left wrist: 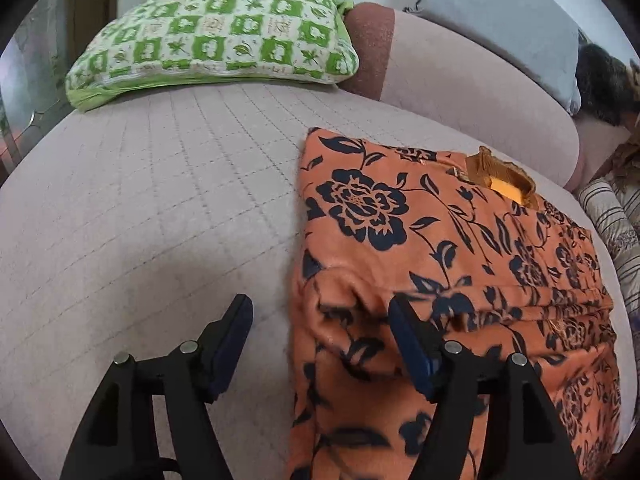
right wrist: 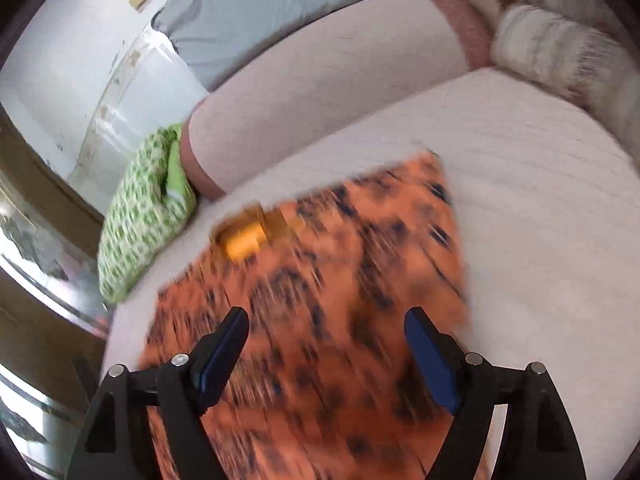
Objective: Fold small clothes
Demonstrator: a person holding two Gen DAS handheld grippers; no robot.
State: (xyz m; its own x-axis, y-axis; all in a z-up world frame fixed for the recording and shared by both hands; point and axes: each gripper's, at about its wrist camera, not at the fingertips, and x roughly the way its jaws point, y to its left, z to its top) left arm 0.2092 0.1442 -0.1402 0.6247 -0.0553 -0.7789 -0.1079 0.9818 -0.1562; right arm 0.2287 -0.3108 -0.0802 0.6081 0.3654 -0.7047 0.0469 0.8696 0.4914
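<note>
My left gripper (left wrist: 320,312) is spread wide, holding nothing; the orange floral garment (left wrist: 452,280) lies flat on the quilted pink sofa seat (left wrist: 160,200), its left edge running between my two fingers, so my right-hand finger sits over a raised fold of the cloth and my left-hand finger is over bare seat, whether the finger touches the fabric I can't tell. My right gripper (right wrist: 326,320) is also wide open, empty, hovering above the garment (right wrist: 320,280), which fills the gap between the fingers and extends ahead of them; this view is motion-blurred, contact can't be judged. Garment: soft fleecy-looking orange cloth, dark navy flower and leaf print, roughly rectangular, folded, with a brown ribbed collar (left wrist: 500,174) ahead of my left fingers showing a yellow-orange lining. Seat is stitched in a square grid. Far ahead and left of the left fingers, a puffy green-and-white checked pillow (left wrist: 216,36); ahead and right, a rounded pink backrest (left wrist: 460,92) with a grey cushion (left wrist: 500,12) on top.
</note>
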